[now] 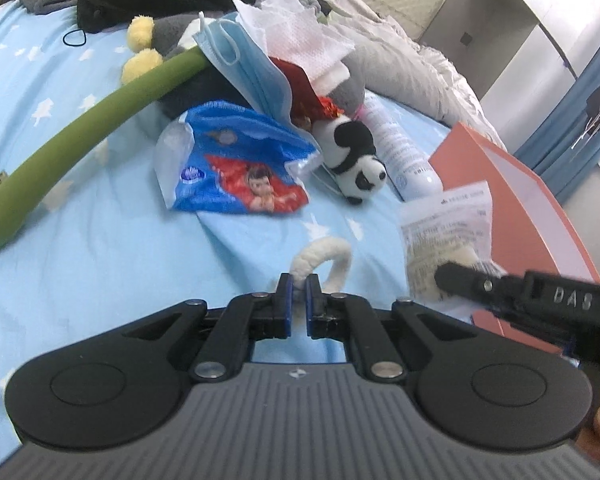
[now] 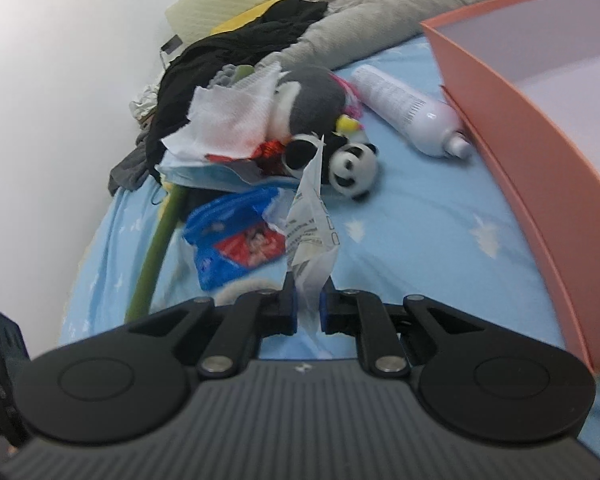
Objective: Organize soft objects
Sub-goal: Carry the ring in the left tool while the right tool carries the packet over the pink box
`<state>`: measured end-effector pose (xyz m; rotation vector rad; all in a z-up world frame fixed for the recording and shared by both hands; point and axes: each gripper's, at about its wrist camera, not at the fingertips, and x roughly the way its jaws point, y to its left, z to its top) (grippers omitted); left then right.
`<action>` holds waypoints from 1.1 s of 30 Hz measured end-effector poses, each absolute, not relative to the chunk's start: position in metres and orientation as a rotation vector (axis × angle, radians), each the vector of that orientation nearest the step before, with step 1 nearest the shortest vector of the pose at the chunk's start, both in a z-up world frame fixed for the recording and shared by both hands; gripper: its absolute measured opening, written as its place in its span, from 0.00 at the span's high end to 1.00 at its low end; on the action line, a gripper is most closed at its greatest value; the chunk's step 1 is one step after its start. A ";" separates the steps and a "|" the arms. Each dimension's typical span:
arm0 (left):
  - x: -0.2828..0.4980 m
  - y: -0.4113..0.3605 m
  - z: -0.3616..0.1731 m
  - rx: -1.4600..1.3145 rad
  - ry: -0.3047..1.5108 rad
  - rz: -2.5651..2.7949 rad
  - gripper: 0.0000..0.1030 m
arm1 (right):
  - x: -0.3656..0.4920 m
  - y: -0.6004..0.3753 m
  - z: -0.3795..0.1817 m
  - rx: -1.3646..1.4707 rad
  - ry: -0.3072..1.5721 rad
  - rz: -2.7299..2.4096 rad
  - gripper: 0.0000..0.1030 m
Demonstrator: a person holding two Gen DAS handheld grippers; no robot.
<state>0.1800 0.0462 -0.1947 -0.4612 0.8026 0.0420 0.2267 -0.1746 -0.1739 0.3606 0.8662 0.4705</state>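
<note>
Blue star-print bed sheet (image 1: 80,208) carries the clutter. Left gripper (image 1: 298,300) fingers are clenched on the white fluffy loop (image 1: 332,258); right gripper (image 2: 308,304) pinches a printed plastic packet (image 2: 310,224). Nearer the right hand, the open orange box (image 2: 540,168) lies to its right.

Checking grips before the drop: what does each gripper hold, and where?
Left gripper: fuzzy white loop, by its near end. Right gripper: printed clear packet, by its lower edge.
</note>
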 end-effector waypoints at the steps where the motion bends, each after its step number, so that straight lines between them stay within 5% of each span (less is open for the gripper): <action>1: 0.178 0.044 -0.194 -0.457 0.807 0.038 0.93 | 0.222 -0.177 -0.175 0.357 0.868 0.461 0.87; 19: 0.167 0.003 -0.155 -0.261 0.802 -0.018 0.93 | 0.179 -0.196 -0.158 0.223 0.791 0.391 0.87; 33: 0.178 -0.025 -0.078 -0.208 0.667 -0.092 0.93 | 0.173 -0.220 -0.084 0.166 0.594 0.356 0.87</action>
